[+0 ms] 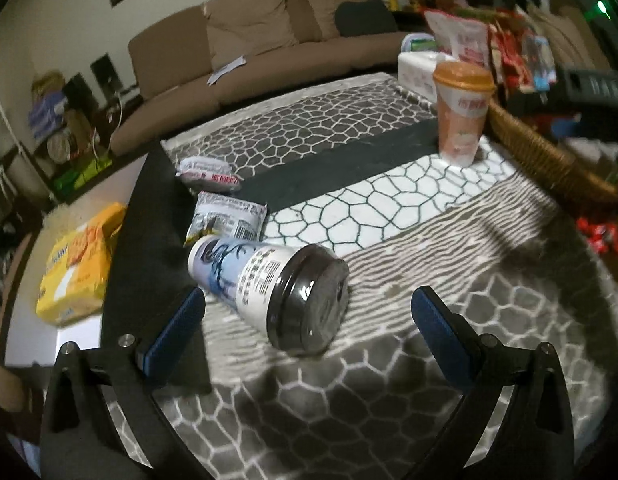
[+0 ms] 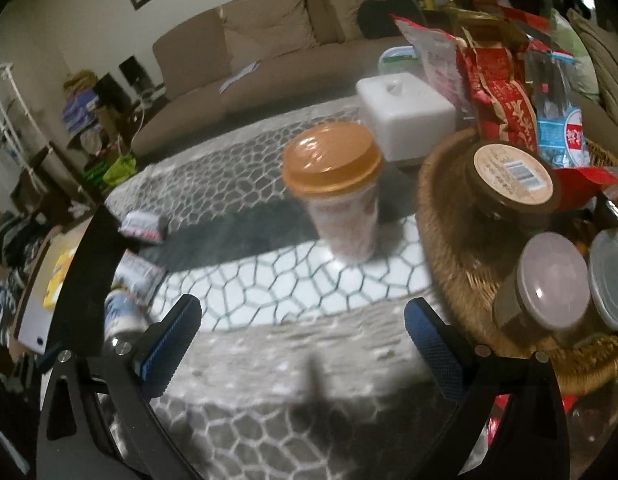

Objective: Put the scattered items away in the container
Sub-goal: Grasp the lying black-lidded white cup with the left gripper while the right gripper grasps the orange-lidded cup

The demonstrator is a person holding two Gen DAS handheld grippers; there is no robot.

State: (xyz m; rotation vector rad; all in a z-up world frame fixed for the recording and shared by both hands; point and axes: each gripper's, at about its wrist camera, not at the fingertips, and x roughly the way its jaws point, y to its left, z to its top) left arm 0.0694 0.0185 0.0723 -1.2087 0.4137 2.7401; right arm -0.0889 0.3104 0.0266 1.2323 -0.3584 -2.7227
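Note:
A white cup with a black lid (image 1: 269,288) lies on its side on the patterned table, just ahead of my open, empty left gripper (image 1: 307,304). An orange-lidded cup (image 1: 463,110) stands upright farther back; it also shows in the right wrist view (image 2: 337,188), ahead of my open, empty right gripper (image 2: 303,314). A woven basket (image 2: 445,248) at the right holds several lidded cups (image 2: 513,180) and snack bags. Two snack packets (image 1: 229,216) lie near the table's left edge.
A white box (image 2: 405,116) stands behind the orange-lidded cup. A yellow packet (image 1: 75,268) lies on a lower white surface to the left. A brown sofa (image 1: 269,40) runs along the back. The table's black left edge (image 1: 149,232) is close to the fallen cup.

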